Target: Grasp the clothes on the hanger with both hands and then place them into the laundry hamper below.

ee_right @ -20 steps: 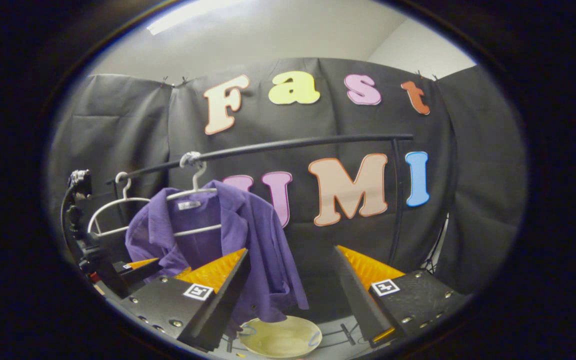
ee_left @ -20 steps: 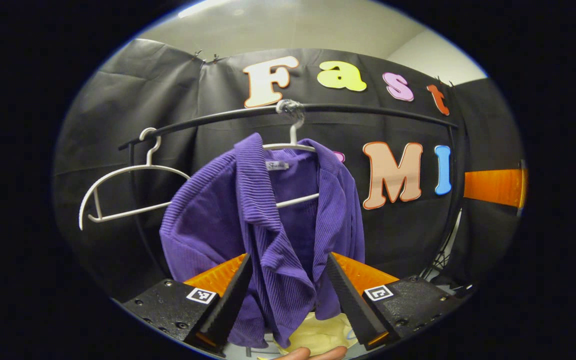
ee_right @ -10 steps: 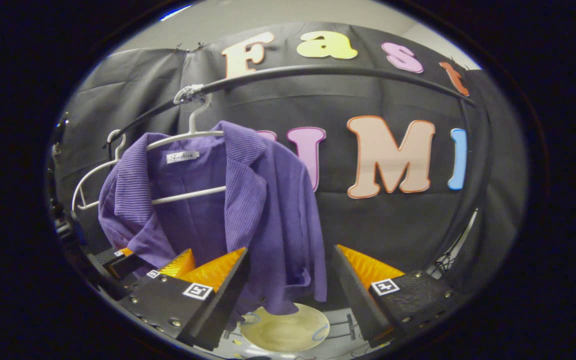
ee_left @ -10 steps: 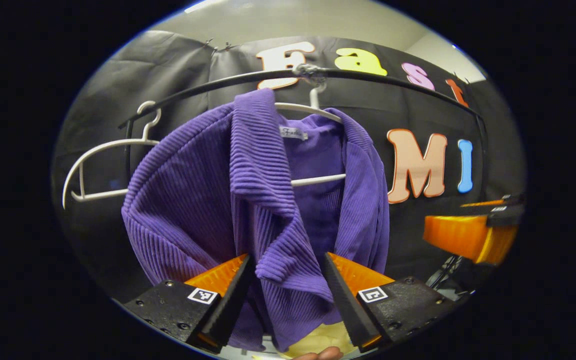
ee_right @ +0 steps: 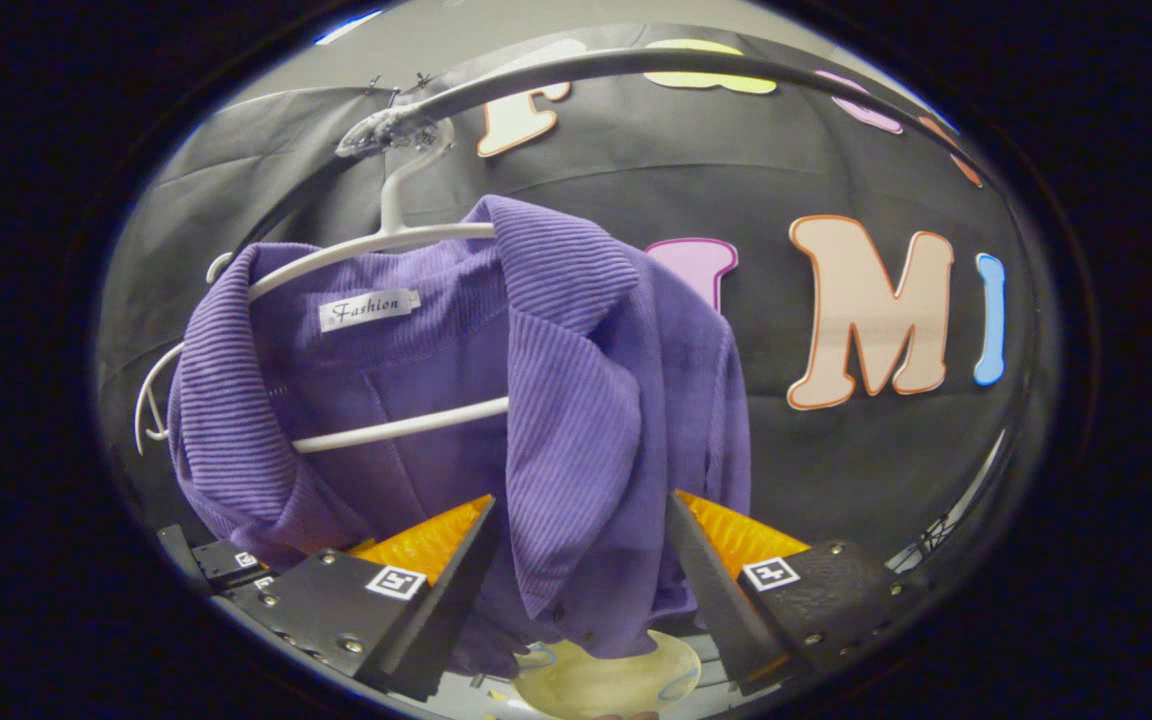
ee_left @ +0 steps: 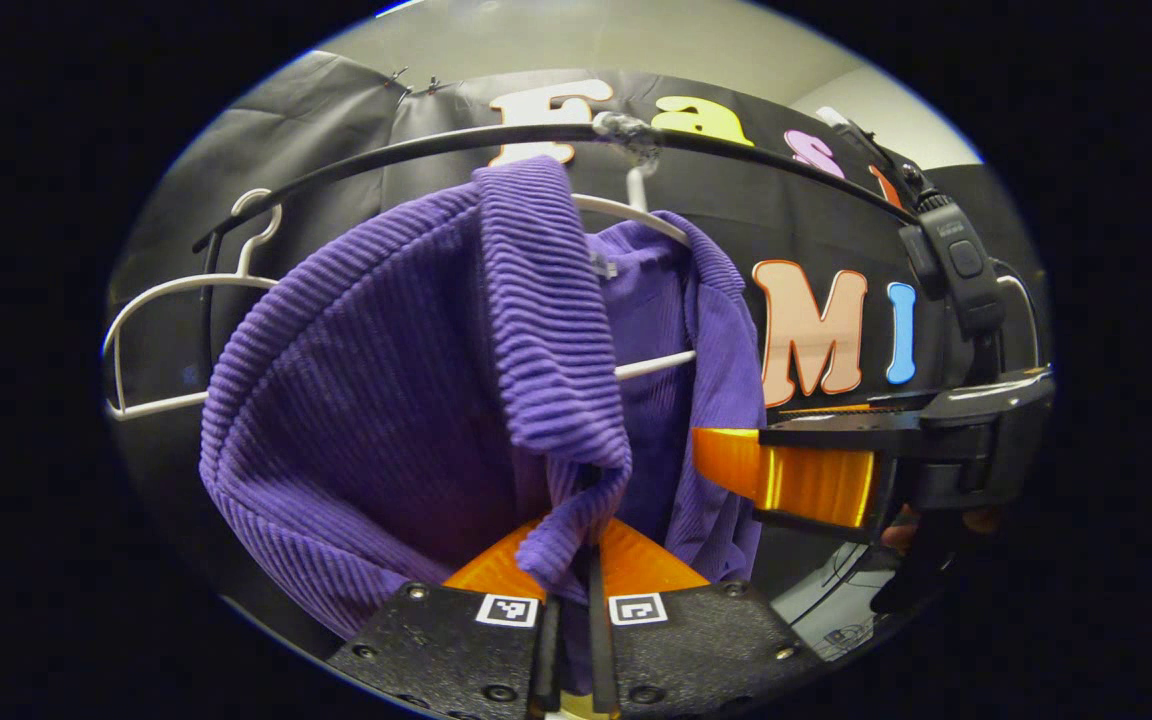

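— Purple jacket [ee_right: 576, 400], ribbed, draped on a white hanger [ee_right: 386, 245] hooked over the black rail [ee_left: 416, 150]; hangs in front of the booth's black cloth wall, largest thing in both views. Seen in the left gripper view too?

— Yes: purple jacket [ee_left: 386, 400] close up, one lapel [ee_left: 556, 330] folded down toward the near edge. Hanger's lower bar [ee_left: 651, 365] crossing behind the open front.

— And the rail?

— Curved across the top, hanger hook wrapped at its middle. Second white hanger [ee_left: 171, 300], bare, farther left on the same rail.

— Below the garment?

— Pale round laundry hamper [ee_right: 601, 685], just under the hem in the right gripper view, partly hidden by cloth.

— Left gripper [ee_left: 573, 560]?

— Fingers clenched together on the tip of the hanging lapel, cloth pinched between them at the near edge of the left gripper view.

— Right gripper [ee_right: 576, 540]?

— Fingers spread wide, released, one on each side of the jacket's right front panel; fabric hanging between them, not pressed. Also seen from the side at the right of the left gripper view [ee_left: 786, 480], level with the jacket's far edge, touching or just beside it, cannot tell which.

— Anything smaller?

— White neck label [ee_right: 368, 309] inside the collar.
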A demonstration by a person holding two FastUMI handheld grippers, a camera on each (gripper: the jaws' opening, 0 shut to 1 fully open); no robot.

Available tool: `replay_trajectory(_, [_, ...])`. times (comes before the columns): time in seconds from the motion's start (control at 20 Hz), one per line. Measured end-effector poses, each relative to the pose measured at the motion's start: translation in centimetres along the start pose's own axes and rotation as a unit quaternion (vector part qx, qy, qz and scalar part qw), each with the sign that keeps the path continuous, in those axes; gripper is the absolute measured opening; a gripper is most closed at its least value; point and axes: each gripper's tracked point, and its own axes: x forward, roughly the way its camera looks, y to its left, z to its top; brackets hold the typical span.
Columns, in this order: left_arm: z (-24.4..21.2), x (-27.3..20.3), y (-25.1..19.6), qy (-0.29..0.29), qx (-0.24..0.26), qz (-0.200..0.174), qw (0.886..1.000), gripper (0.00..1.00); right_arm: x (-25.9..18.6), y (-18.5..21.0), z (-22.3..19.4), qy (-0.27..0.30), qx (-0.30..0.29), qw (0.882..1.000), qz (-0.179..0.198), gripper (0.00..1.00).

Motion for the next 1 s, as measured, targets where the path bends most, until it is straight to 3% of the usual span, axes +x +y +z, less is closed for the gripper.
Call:
replay_trajectory(0.05, [-0.1, -0.1, 0.2, 0.003, 0.003, 0.002, 1.0, 0.12, 0.6, 0.1, 0.1, -0.001, -0.003, 1.0, 0.0, 1.0])
replay_trajectory(0.1, [0.0, -0.2, 0.2, 0.005, 0.007, -0.001, 1.0, 0.03, 1.3, -0.2, 0.3, -0.005, -0.01, 1.0, -0.008, 1.0])
replay_trajectory(0.25, [0.1, -1.6, 0.2, 0.014, 0.013, -0.013, 1.0, 0.04, 3.1, -1.2, 0.5, 0.003, -0.016, 1.0, -0.022, 1.0])
replay_trajectory(0.45, [1.4, -3.9, 0.1, 0.013, 0.005, -0.026, 1.0, 0.03, 1.9, -1.6, 0.7, 0.006, -0.02, 0.999, -0.033, 0.07])
replay_trajectory(0.5, [1.8, -4.6, 0.2, 0.01, 0.009, -0.028, 1.0, 0.02, 1.6, -1.2, 0.8, 0.005, -0.017, 1.0, -0.022, 0.1])
replay_trajectory(0.55, [2.1, -5.2, 0.3, 0.007, 0.013, -0.031, 0.999, 0.02, 0.7, -0.8, 0.7, 0.01, -0.019, 1.0, -0.017, 0.01])
replay_trajectory(0.75, [4.1, -8.8, 0.2, -0.013, 0.018, -0.039, 0.999, 0.02, -2.1, -0.1, 0.9, 0.018, 0.017, 1.0, -0.004, 0.01])
replay_trajectory(1.0, [6.8, -12.5, 1.5, -0.023, -0.002, -0.025, 0.999, 0.0, -6.0, -1.0, 3.3, -0.008, -0.002, 0.999, -0.032, 0.01])
